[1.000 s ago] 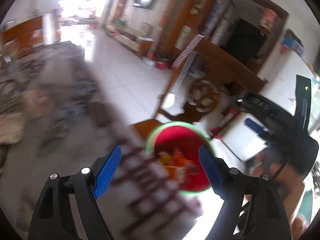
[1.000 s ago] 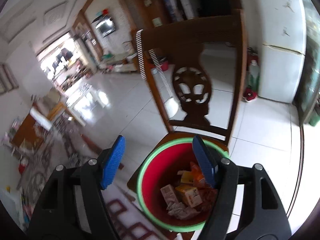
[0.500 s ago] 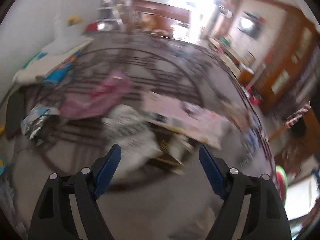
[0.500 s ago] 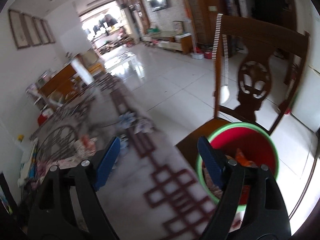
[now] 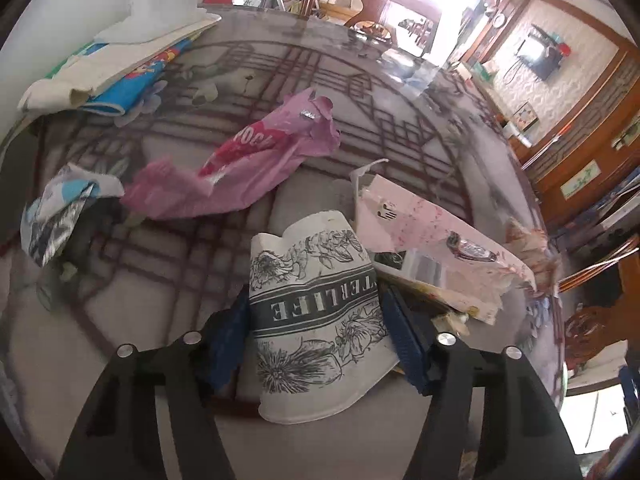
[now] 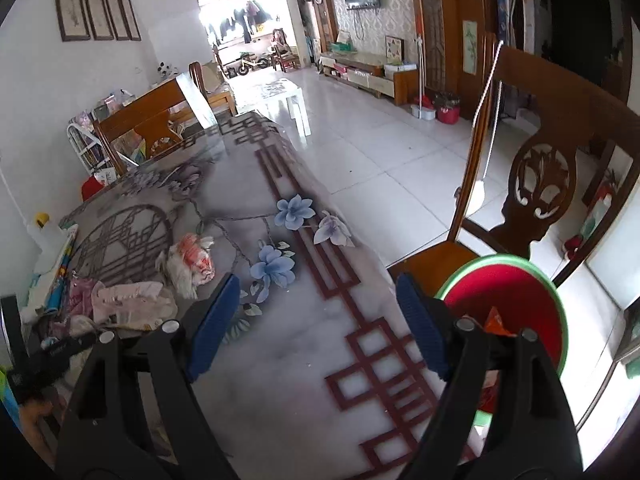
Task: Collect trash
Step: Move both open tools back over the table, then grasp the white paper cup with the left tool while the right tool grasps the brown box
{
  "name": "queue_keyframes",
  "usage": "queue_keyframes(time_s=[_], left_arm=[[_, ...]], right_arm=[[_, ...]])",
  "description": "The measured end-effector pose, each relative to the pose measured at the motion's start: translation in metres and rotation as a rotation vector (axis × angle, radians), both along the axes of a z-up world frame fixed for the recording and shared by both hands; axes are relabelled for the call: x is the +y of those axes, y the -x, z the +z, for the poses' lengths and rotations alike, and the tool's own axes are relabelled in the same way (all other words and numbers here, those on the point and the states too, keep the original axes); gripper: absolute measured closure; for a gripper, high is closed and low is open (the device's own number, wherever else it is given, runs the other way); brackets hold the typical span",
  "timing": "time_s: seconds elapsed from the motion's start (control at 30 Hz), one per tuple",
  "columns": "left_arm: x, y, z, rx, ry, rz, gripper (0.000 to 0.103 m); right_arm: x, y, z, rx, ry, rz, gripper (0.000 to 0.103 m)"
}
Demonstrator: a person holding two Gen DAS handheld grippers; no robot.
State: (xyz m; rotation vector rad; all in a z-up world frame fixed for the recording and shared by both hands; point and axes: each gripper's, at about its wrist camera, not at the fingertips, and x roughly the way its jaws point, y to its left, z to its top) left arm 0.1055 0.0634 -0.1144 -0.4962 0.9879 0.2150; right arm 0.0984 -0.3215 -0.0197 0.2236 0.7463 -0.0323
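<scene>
Setting: living room with white tiled floor (image 6: 360, 152), framed pictures and a wall television at the far end.

Counter (image 6: 280, 380): grey marbled top with a dark red lattice pattern and printed blue flowers; it carries the litter below.

Item 1, paper cup (image 5: 316, 312): white with black flower print and a grey lettered band, lying on its side, squashed, its mouth toward the camera. It sits between the blue pads of the left claw (image 5: 316, 328). The jaws are closing on it; both pads appear to touch its sides, though whether they press firmly cannot be told.

Item 2, pink plastic bag (image 5: 236, 164): crumpled, lying beyond the cup, apart from it.

Item 3, torn pink carton (image 5: 432, 240): flattened, just beside the cup on its right, with a crumpled wrapper (image 5: 528, 244) at its far end.

Item 4, printed foil wrapper (image 5: 60, 208): at the left, near the bag's lower end.

Item 5, folded cloths (image 5: 116, 68): stacked at the far left edge of the counter.

Item 6, red bucket (image 6: 516, 312): green-rimmed, standing on the seat of a carved wooden chair (image 6: 540, 184) just off the counter's edge, with scraps of litter inside.

Right claw (image 6: 316, 320): released, jaws wide, nothing between them, poised above bare counter with the bucket to its right.
</scene>
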Motion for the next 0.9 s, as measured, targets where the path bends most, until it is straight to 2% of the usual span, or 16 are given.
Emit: queue_keyframes(time_s=[0.13, 0.2, 0.33, 0.47, 0.57, 0.67, 0.73, 0.8, 0.9], left_arm=[[0.0, 0.024, 0.002, -0.031, 0.05, -0.028, 0.061], [-0.002, 0.036, 0.002, -0.035, 0.046, -0.06, 0.061], [-0.005, 0.067, 0.005, -0.051, 0.031, -0.111, 0.061], [-0.003, 0.095, -0.001, -0.065, 0.037, -0.139, 0.061], [0.004, 0.111, -0.004, -0.086, 0.032, -0.11, 0.061], [0.021, 0.121, -0.007, -0.103, 0.061, -0.053, 0.061], [0.035, 0.125, -0.004, -0.13, 0.055, -0.007, 0.061], [0.043, 0.127, -0.002, -0.15, 0.064, 0.028, 0.061], [0.057, 0.128, -0.003, -0.164, 0.107, 0.078, 0.06]], right_arm=[[0.013, -0.001, 0.001, -0.004, 0.006, 0.047, 0.024], [0.022, -0.001, 0.001, -0.001, 0.014, 0.084, 0.024], [0.055, -0.003, -0.002, 0.024, 0.02, 0.225, 0.024], [0.09, 0.0, -0.001, 0.031, -0.04, 0.401, 0.024], [0.13, 0.004, -0.004, 0.045, -0.068, 0.552, 0.024], [0.177, 0.012, -0.008, 0.043, 0.031, 0.67, 0.024], [0.201, 0.015, -0.016, 0.076, 0.066, 0.723, 0.024], [0.216, 0.014, -0.025, 0.134, 0.037, 0.744, 0.024], [0.234, 0.007, -0.039, 0.246, -0.108, 0.735, 0.024]])
